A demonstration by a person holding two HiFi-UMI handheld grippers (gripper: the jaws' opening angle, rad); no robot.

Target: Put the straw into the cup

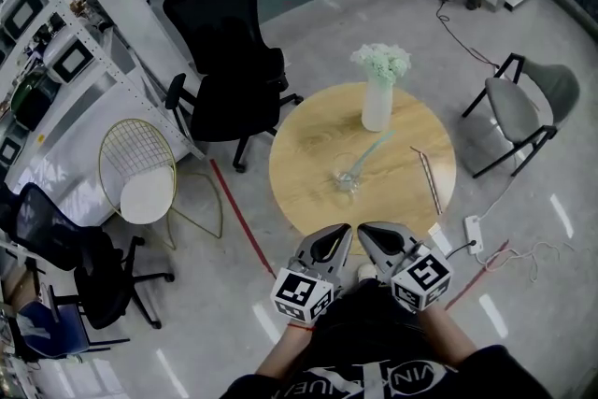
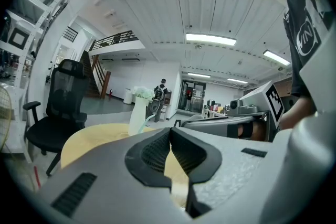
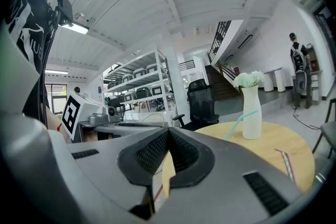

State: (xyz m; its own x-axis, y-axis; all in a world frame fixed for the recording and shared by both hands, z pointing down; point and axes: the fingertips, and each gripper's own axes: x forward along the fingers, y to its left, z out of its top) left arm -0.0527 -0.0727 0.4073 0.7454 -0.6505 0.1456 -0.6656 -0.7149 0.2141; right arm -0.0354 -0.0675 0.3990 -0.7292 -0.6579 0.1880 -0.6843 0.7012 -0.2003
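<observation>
Grey polished floor [image 1: 374, 14]. Round wooden desk [image 1: 308, 154] mid-frame in the head view. Black office chair [image 1: 229, 61] at its 10 o'clock, wire chair with white seat [image 1: 140, 173] at 9, grey chair [image 1: 528, 103] at 3. White shelving [image 1: 65, 42] along the left edge. Red tape line [image 1: 245, 224] on the floor at 7. White ribbed ceiling with strip lights [image 2: 210, 38]; staircase [image 3: 223, 68] behind.

Head view looks steeply down; both gripper views face the table [image 1: 308, 154].

On the table [image 1: 304, 165] the vase [image 1: 377, 104] stands at the far side. Before it stands the cup [image 1: 347, 182], with the straw [image 1: 370, 154] in it. A second straw [image 1: 430, 181] lies to the right.
</observation>
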